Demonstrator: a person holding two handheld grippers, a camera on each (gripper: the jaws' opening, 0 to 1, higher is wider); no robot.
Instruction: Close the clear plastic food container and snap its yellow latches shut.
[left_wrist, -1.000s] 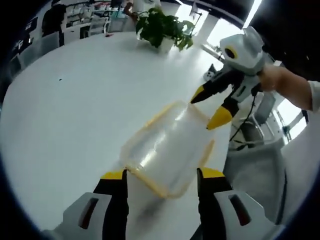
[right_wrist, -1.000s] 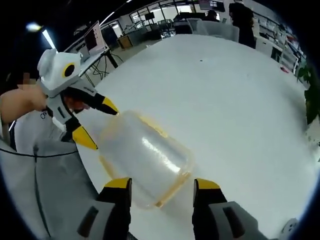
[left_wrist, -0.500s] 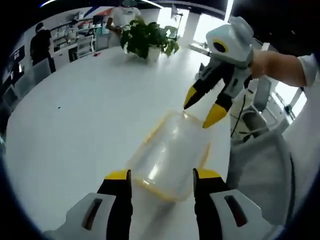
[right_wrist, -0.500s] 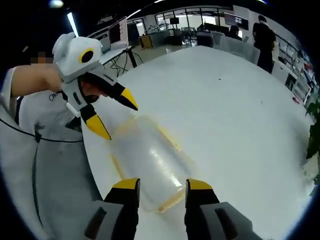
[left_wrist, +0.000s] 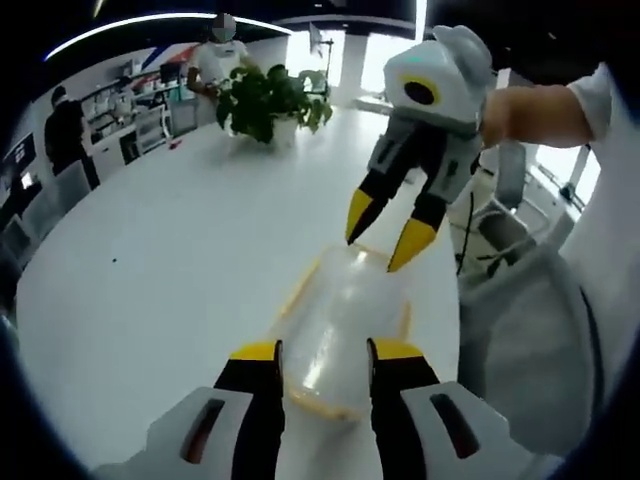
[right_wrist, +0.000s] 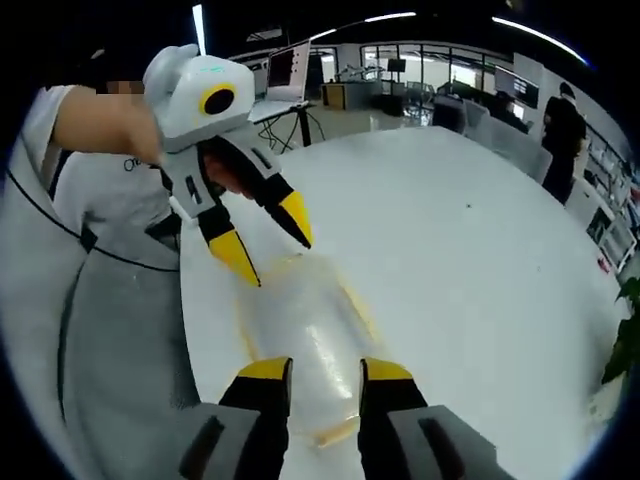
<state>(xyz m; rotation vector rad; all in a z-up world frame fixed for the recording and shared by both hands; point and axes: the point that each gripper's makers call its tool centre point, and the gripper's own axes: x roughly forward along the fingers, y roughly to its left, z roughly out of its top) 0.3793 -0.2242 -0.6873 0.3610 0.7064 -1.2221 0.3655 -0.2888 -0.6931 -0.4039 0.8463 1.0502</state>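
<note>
The clear plastic container (left_wrist: 345, 315) with a yellow rim lies lid-on on the white table (left_wrist: 170, 230), near its edge. My left gripper (left_wrist: 325, 352) is open, its yellow-tipped jaws standing either side of the container's near end. In the same view, my right gripper (left_wrist: 382, 240) hangs open over the far end, tips pointing down. In the right gripper view, the container (right_wrist: 300, 320) runs away from my right gripper (right_wrist: 325, 370). The left gripper (right_wrist: 272, 255) hovers at the other end. I cannot make out the latches' state.
A potted plant (left_wrist: 265, 100) stands at the far side of the table. A person (right_wrist: 90, 180) holding the grippers is beside the table edge, with a grey chair (left_wrist: 520, 290) close by. People stand in the background (left_wrist: 220, 45).
Both grippers' jaws have narrowed and both have tipped steeper over the container's two ends. The container has stayed where it was.
</note>
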